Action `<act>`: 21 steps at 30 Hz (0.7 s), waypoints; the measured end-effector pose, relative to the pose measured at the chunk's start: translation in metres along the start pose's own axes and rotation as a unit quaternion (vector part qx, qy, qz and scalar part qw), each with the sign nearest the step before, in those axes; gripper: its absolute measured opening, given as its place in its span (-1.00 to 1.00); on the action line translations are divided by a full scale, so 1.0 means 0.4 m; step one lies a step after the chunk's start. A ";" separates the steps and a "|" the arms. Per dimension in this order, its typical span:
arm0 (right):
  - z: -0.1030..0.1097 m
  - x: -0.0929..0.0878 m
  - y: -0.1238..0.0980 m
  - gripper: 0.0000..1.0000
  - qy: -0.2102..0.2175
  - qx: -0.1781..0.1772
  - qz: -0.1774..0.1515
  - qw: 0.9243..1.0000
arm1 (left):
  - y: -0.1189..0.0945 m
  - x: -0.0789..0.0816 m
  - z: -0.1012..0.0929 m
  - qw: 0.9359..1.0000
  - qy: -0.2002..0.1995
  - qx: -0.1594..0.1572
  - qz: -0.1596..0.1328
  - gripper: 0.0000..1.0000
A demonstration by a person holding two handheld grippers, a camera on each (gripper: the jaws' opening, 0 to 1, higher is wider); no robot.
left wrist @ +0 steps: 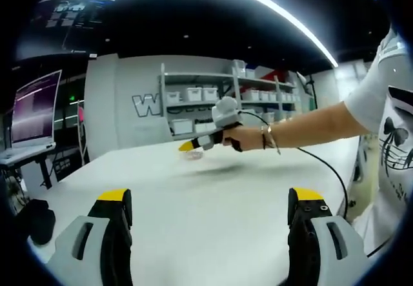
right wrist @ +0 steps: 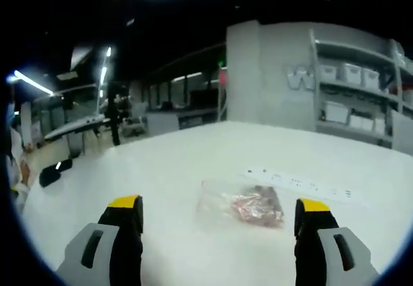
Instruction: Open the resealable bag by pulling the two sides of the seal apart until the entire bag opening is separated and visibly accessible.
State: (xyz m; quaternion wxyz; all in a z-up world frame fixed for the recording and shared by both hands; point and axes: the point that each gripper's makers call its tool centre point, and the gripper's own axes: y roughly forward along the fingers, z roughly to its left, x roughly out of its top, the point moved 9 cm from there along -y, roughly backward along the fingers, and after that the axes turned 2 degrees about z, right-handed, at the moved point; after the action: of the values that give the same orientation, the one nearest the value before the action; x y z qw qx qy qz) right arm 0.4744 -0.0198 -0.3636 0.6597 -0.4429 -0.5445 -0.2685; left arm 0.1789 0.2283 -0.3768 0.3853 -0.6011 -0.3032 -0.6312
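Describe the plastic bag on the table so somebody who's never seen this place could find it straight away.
Start at the big white table. In the right gripper view, the resealable bag lies flat on it, just ahead of the open right gripper. It is clear plastic with reddish-brown contents bunched at one end, unlike the white power strip lying just beyond it.

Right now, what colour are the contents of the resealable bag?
Reddish-pink, inside the clear resealable bag lying on the white table; best seen in the right gripper view.
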 end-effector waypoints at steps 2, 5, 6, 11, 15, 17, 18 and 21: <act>-0.005 -0.004 -0.013 0.99 0.003 -0.001 -0.003 1.000 | 0.001 0.002 -0.003 1.000 0.002 -0.001 0.000 0.99; -0.012 -0.009 -0.032 0.98 0.008 -0.002 -0.008 1.000 | 0.003 0.005 -0.008 1.000 0.002 -0.004 -0.001 0.99; -0.014 -0.010 -0.038 0.98 0.009 -0.003 -0.010 1.000 | 0.003 0.006 -0.010 1.000 0.003 -0.005 0.000 0.99; -0.024 -0.013 -0.069 0.98 0.020 -0.003 -0.021 1.000 | 0.006 0.009 -0.017 1.000 0.004 -0.008 -0.001 0.99; -0.028 -0.013 -0.096 0.98 0.029 -0.002 -0.030 0.999 | 0.007 0.010 -0.021 1.000 0.006 -0.009 0.000 0.99; -0.027 -0.013 -0.114 0.98 0.033 -0.001 -0.037 0.999 | 0.006 0.012 -0.022 1.000 0.007 -0.009 0.000 0.99; -0.026 -0.014 -0.121 0.98 0.034 0.001 -0.038 0.999 | 0.006 0.013 -0.023 1.000 0.007 -0.009 0.000 0.99; -0.024 -0.019 -0.140 0.97 0.035 0.002 -0.041 0.999 | 0.005 0.014 -0.024 1.000 0.008 -0.009 0.000 0.99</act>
State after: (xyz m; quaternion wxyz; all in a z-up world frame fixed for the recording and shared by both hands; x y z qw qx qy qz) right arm 0.4300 -0.0553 -0.3547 0.6676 -0.4090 -0.5398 -0.3093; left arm 0.1758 0.2182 -0.3722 0.3822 -0.5994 -0.2944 -0.6387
